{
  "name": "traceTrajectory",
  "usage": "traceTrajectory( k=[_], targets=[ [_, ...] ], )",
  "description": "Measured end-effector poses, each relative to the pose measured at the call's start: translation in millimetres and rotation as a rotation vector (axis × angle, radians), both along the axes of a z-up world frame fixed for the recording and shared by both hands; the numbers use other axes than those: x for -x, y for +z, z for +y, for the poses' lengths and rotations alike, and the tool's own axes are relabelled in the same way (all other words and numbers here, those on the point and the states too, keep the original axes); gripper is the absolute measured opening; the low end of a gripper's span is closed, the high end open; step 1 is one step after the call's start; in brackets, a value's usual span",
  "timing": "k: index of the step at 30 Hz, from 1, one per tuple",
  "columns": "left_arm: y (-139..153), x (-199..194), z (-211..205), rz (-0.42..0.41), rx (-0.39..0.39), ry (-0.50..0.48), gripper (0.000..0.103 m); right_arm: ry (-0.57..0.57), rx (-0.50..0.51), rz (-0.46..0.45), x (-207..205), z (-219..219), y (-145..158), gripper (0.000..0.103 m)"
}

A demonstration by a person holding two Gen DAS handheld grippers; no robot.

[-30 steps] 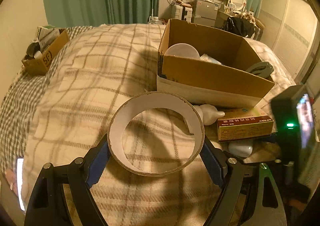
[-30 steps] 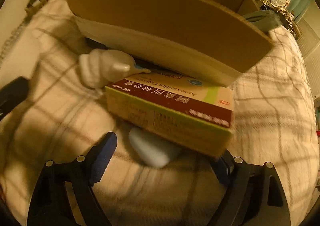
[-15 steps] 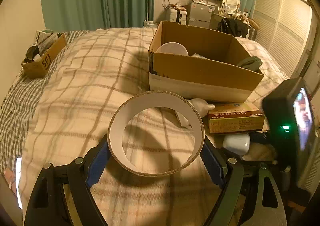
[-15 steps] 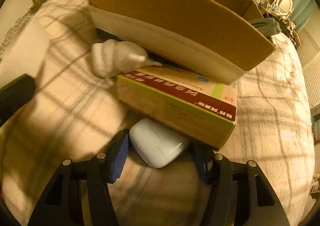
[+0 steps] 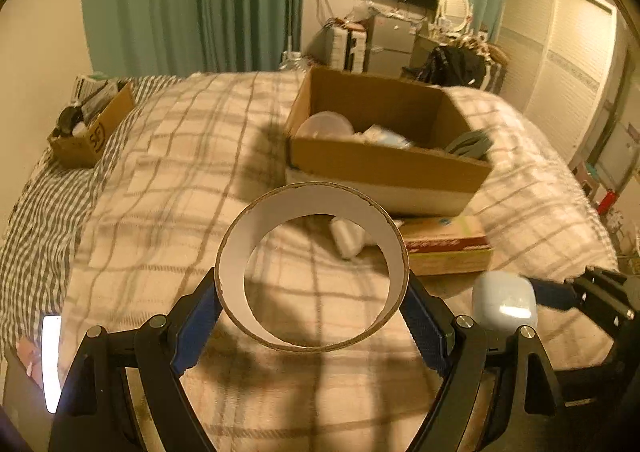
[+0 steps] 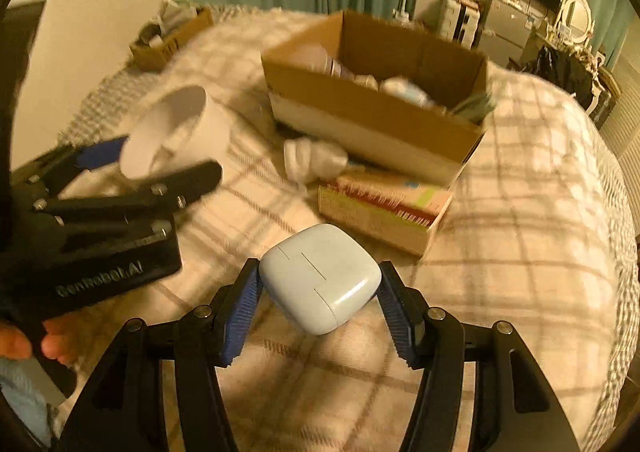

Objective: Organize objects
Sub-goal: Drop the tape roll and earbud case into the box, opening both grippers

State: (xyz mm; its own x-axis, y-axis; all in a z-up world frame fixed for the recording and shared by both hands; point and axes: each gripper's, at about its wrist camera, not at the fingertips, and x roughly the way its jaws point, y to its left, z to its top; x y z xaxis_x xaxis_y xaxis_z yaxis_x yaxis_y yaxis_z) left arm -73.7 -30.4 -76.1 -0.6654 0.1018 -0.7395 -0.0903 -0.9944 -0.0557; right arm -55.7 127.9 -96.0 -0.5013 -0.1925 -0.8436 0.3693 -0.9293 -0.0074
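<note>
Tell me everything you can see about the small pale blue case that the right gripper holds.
The case is a small, rounded-square box of smooth, glossy pale blue plastic, with a thin seam that suggests a hinged lid, shut. The right gripper has its jaws shut on two opposite sides, holding the case tilted in the air above the blanket, touching nothing else. It also shows in the left view.

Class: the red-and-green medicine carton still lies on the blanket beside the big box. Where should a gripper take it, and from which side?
Grip the medicine carton across its short width, descending from above: it lies flat, its back nearly against the cardboard box, and only the top is fully exposed.
</note>
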Motion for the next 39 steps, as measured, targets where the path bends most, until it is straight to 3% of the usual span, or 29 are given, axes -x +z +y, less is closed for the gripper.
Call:
traceTrajectory(
  k=[4, 9, 14, 19, 23, 29, 34, 39],
  targets=[
    [28.5, 7.9, 4.6, 0.016, -0.058, -0.035, 0.086, -0.029, -0.004, 0.1, 7.6, 8.8, 42.4, 0.058],
    [72.0, 24.5, 10.6, 0.085, -0.039, -0.057, 0.086, -0.056, 0.025, 0.187, 18.9, 17.5, 92.1, 0.058],
    [107.3, 57.3, 13.5, 0.143, -0.003, -0.039, 0.086, -0.082, 0.04, 0.242, 57.6, 27.0, 135.6, 0.058],
    [121.0, 101.1, 16.7, 0.18, 0.005, -0.024, 0.086, -0.125, 0.11, 0.262, 113.8, 42.2, 169.7, 0.058],
    [108.2, 132.5, 24.7, 0.175, 0.029, -0.028, 0.086, -0.144, 0.09, 0.246, 155.1, 45.8, 162.6, 0.058],
    [51.7, 170.2, 36.0, 0.085, 0.031, -0.054, 0.086, -0.135, 0.083, 0.138, 204.4, 44.9, 98.0, 0.058],
    [15.7, 190.2, 44.7, 0.056, 0.061, -0.089, 0.086, -0.142, 0.104, 0.077, 229.3, 51.9, 47.8, 0.058],
    [8.8, 194.7, 51.7, 0.057, 0.047, -0.113, 0.09, -0.143, 0.136, 0.084, 234.5, 59.5, 32.8, 0.058]
  ],
)
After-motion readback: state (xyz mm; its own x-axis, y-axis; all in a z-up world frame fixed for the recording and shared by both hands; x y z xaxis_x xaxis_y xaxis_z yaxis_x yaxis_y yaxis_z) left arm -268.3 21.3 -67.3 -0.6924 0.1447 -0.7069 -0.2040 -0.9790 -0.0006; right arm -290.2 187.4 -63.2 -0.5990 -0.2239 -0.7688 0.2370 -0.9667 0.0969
